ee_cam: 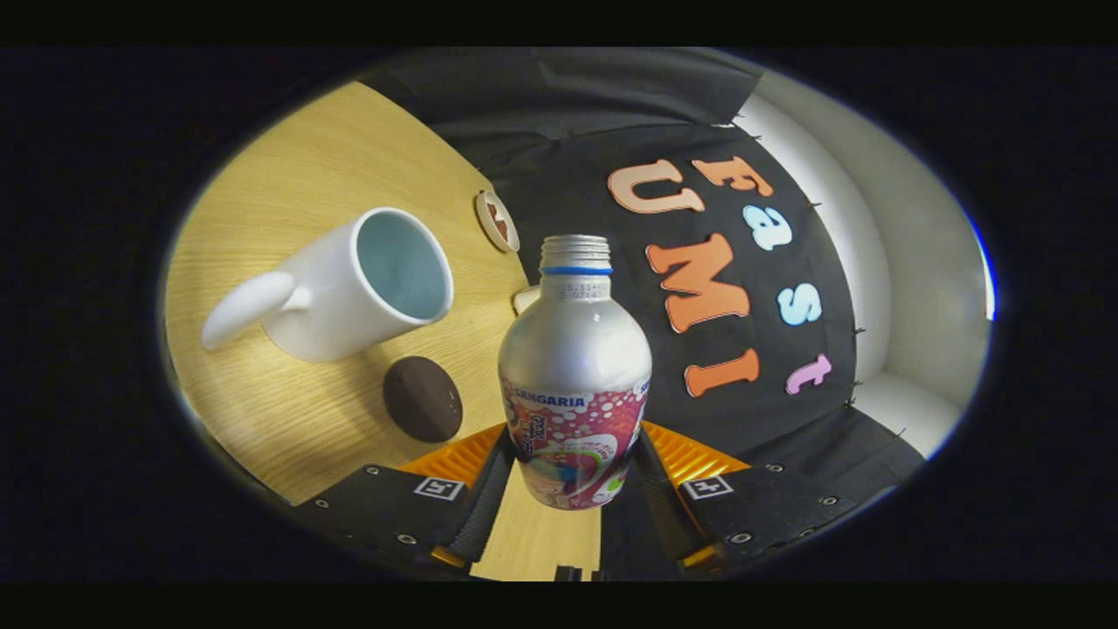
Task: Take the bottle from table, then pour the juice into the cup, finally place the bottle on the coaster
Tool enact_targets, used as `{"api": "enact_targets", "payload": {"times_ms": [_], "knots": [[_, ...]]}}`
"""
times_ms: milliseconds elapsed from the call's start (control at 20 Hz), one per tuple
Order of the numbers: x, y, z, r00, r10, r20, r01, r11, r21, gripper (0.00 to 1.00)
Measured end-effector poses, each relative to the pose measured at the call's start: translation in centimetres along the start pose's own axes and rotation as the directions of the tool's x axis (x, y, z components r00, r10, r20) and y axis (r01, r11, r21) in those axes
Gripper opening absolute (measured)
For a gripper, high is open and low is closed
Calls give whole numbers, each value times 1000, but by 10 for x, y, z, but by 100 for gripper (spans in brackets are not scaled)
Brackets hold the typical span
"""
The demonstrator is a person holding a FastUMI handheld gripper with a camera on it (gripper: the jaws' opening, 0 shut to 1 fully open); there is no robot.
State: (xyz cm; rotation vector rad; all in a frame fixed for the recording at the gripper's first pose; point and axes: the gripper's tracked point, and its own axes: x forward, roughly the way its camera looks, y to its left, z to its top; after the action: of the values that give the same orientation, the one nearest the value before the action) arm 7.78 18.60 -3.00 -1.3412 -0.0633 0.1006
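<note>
the bottle (pixel 575 376) is held between the two fingers of the tongs (pixel 572 489), which are clamped on its lower body from both sides; it is seen lifted and the whole scene appears tilted. its body is silver metal with a blue ring below an uncapped threaded neck, and the word "sangaria" can be read on a colourful bubble-patterned label; small printed code near the neck is too fine to be read. beyond the fingers, a white cup (pixel 349 284) with a pale blue inside is seen on the wooden worktop (pixel 279 192). a dark brown round coaster (pixel 423 398) lies near the cup, and a small round patterned disc (pixel 497 221) lies farther off.
</note>
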Motion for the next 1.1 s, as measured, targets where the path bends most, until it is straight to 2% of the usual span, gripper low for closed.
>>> {"api": "enact_targets", "payload": {"times_ms": [150,650,950,1100], "knots": [[-1,-9,0,1000,-29,4,29,997,-67,75],[5,-10,10,999,-38,35,45,976,-211,76],[8,-9,11,998,-36,47,49,953,-298,75],[7,-17,15,997,-49,56,66,929,-364,75]]}}
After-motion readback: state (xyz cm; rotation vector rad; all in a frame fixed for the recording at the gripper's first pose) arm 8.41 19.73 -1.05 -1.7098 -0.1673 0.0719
